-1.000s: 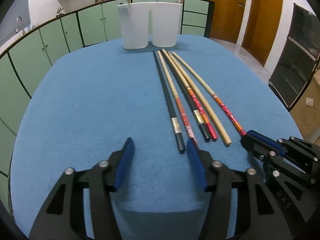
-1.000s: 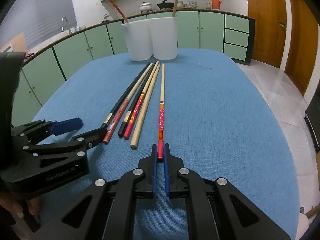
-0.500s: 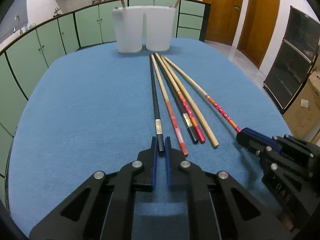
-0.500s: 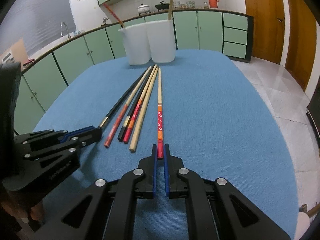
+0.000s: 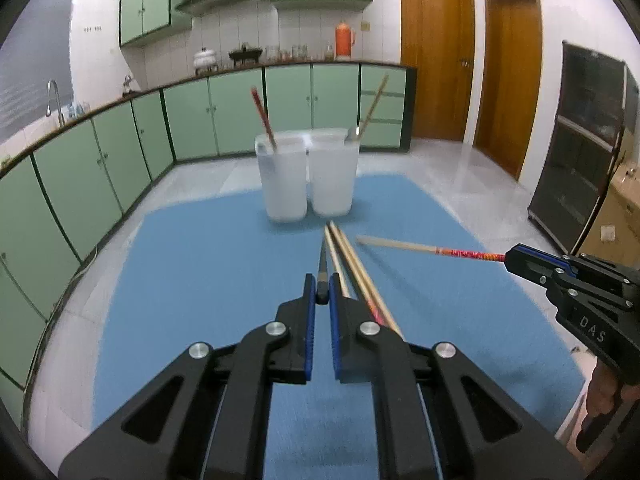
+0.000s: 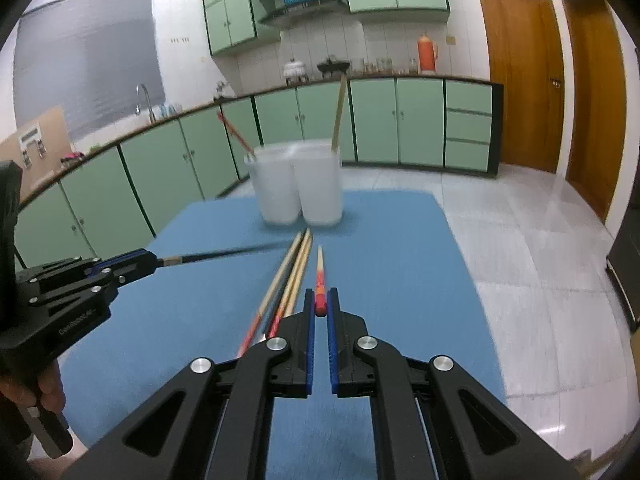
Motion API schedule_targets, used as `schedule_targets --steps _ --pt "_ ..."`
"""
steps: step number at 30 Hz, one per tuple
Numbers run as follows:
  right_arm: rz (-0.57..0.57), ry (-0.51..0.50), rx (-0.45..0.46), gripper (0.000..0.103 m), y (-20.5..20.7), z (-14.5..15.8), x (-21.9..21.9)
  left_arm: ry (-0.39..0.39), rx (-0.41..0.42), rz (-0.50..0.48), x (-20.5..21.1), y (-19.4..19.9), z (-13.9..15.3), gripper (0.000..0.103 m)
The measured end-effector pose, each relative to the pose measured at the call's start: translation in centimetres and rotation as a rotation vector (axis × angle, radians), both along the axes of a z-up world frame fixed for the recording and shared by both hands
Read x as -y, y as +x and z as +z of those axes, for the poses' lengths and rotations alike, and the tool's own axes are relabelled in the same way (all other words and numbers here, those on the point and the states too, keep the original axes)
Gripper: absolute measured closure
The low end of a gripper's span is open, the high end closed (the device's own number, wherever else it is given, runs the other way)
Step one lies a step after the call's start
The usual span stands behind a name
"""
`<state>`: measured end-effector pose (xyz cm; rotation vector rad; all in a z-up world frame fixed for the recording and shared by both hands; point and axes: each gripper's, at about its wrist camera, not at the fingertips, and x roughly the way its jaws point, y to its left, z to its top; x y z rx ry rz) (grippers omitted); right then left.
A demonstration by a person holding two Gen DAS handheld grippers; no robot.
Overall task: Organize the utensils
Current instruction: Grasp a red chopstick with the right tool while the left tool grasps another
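Observation:
My left gripper point(image 5: 322, 282) is shut on the end of a black chopstick point(image 5: 322, 260), held above the blue table point(image 5: 200, 280). In the right wrist view that left gripper point(image 6: 154, 262) and the black chopstick point(image 6: 224, 254) cross in from the left. My right gripper point(image 6: 320, 298) is shut on a red-patterned chopstick point(image 6: 319, 268), also raised; the left wrist view shows this right gripper point(image 5: 510, 258) and its chopstick point(image 5: 468, 255). Several chopsticks point(image 5: 352, 268) point(image 6: 292, 276) still lie on the cloth. Two white cups point(image 5: 283, 178) point(image 5: 333, 174) stand at the far end, each with a stick in it.
The table's edges drop to a grey tiled floor point(image 6: 540, 260) on all sides. Green cabinets point(image 5: 100, 168) run along the left and back. Wooden doors point(image 5: 436, 60) and a dark glass cabinet point(image 5: 588, 152) stand to the right. A hand point(image 6: 44, 392) holds the left gripper's handle.
The left gripper shut on the black chopstick's end. Both grippers then rose and tilted up, lifting the black and the red-patterned chopsticks off the table.

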<state>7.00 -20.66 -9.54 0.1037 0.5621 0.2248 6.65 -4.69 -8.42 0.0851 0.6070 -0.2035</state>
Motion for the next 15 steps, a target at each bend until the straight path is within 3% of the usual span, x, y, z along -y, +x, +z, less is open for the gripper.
schedule_targets --steps 6,15 --pt "0.011 0.022 0.071 0.097 0.8 3.4 0.7 -0.044 0.059 -0.012 -0.5 0.6 3.4 0.097" --pt "0.057 0.05 0.124 0.097 2.1 7.4 0.8 -0.085 0.106 -0.03 -0.5 1.6 6.2 0.097"
